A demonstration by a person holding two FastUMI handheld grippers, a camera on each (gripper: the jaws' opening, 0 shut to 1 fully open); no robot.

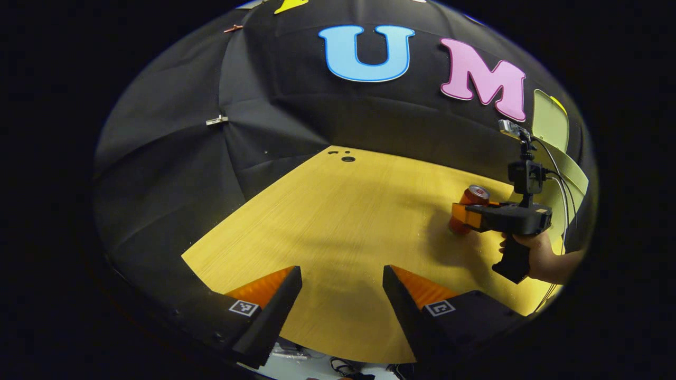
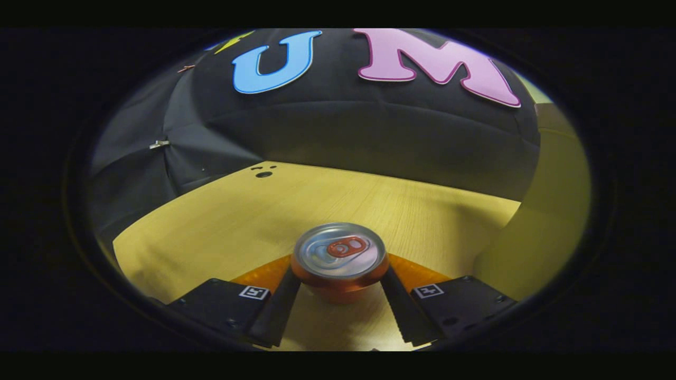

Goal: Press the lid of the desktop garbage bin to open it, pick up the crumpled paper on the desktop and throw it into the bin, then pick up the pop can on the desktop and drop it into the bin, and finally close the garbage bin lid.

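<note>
An orange pop can (image 2: 339, 258) with a silver top stands upright on the wooden desktop (image 2: 222, 221). My right gripper (image 2: 340, 273) is shut on it, one finger pressing each side of its body. In the left gripper view the same can (image 1: 471, 200) sits in the right gripper (image 1: 462, 215), which a hand (image 1: 544, 258) holds at the far right. The pale yellow-green bin (image 2: 538, 232) rises just right of the can, and its lid (image 1: 550, 125) stands raised. My left gripper (image 1: 342, 270) hangs open over the desktop's near edge, with nothing between its fingers.
The wooden desktop (image 1: 343, 221) stretches back to the black cloth wall, with a small round hole (image 1: 348, 159) near its far edge. Cables (image 1: 562, 184) run from the right gripper's camera mount in front of the bin.
</note>
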